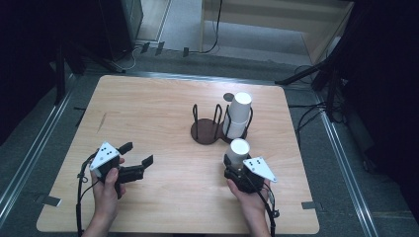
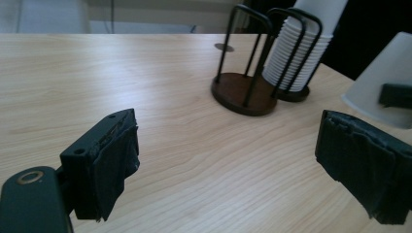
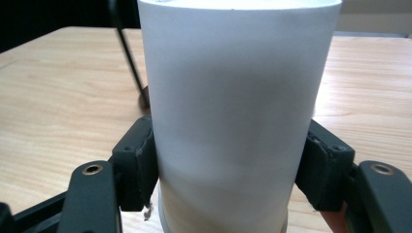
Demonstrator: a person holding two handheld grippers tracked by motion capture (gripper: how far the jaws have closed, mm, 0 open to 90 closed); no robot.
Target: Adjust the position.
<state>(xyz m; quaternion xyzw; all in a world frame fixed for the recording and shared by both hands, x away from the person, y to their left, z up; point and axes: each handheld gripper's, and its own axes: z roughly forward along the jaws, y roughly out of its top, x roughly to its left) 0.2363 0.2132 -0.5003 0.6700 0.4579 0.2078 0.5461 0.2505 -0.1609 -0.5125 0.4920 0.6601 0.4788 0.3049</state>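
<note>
Light wood-grain counter [image 1: 148,113], rounded corners, standing on grey floor [image 1: 44,143]. On its far right part a dark two-bay wire holder [image 1: 210,129]: left bay bare, right bay carrying a stack of white paper cups [image 1: 238,116] upside down. A small round grey mark [image 1: 228,97] lies on the counter just behind the holder.

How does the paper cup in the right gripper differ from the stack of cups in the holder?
The single cup is one cup, clamped by the right gripper; the cup stack is many nested cups. The single cup sits outside the wire holder, while the stack stands in its right slot. Both are white and upside down.
</note>
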